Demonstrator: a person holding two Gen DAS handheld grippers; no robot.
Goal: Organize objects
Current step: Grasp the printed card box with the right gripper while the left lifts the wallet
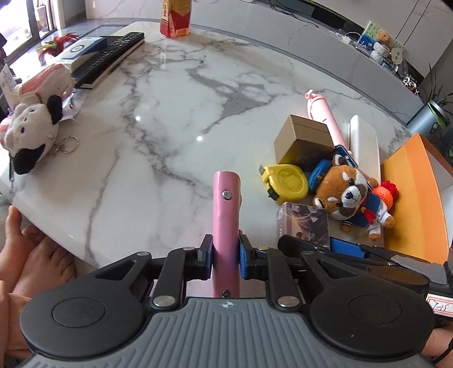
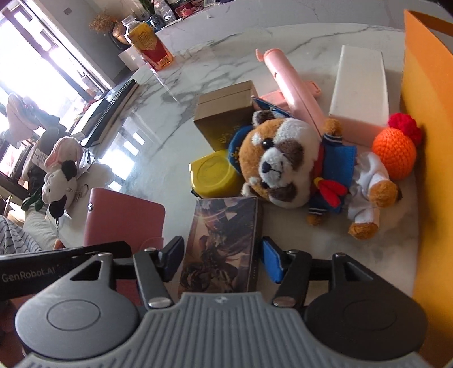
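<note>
Red-and-yellow carton (image 1: 175,18) beyond the red panda plush (image 1: 349,195): top cut by frame edge, label print unreadable. Orange box (image 1: 410,198) right of the plush: runs out of frame in the right wrist view. Pink stick (image 1: 325,119) behind the plush: lower end hidden by brown box (image 1: 305,138). Pink wallet (image 1: 226,226): bottom hidden behind the gripper body.

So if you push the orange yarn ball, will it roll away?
Probably only a little. The orange yarn ball looks round, but its red pom-pom would likely stop it. It rests against the orange box wall, blocking that side. Being crocheted, it's likely soft and light.
</note>
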